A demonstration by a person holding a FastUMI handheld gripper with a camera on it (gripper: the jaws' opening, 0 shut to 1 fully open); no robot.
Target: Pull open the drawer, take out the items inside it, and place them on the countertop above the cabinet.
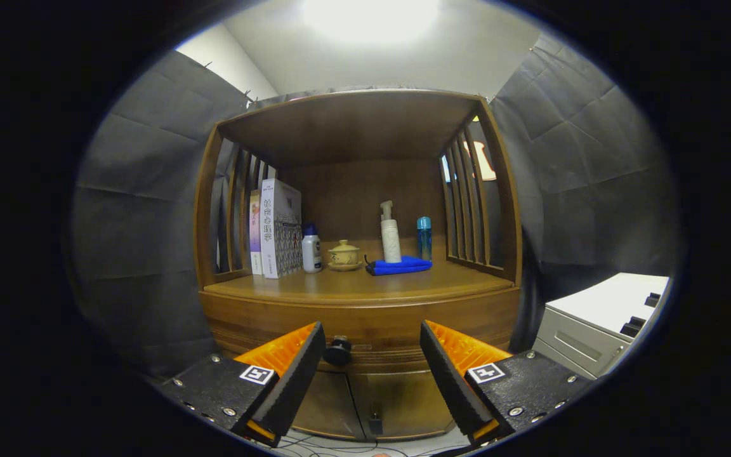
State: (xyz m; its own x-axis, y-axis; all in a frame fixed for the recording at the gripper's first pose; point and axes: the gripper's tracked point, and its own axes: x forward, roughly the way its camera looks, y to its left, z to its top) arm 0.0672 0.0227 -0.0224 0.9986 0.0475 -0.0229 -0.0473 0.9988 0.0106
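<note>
Drawer [365, 352] sits shut in the wooden cabinet [359, 317], a curved front band just under the countertop [353, 285] and above the lower doors. Its dark round knob [339, 351] sticks out of the front, just beside the inner edge of the left finger and off-centre in the gap between the two fingers.

Gripper [372, 355] is wide, fingers spread well apart, holding nothing, neither finger on the knob.

Step in hand, as I judge it: the approach to the knob, first part of the task. Drawer not yet pulled, contents hidden, nothing taken out.

Next move likely calls for shifting the gripper a bit toward its left so the knob is centred between the fingers, going forward, closing on the knob, then a straight pull back. Off-centre closing could let the knob slip off one pad.

Countertop already carries upright books [275, 230] at the left, a small white bottle [311, 249], a lidded tea cup [344, 255], a pump bottle [391, 233] and a blue bottle [424, 237] behind a folded blue cloth [399, 265]. Front strip of the countertop is bare, probably the easiest drop spot.

Drawer front looks glossy brown wood, smooth, same tone as the cabinet; no gap visible around it.
</note>
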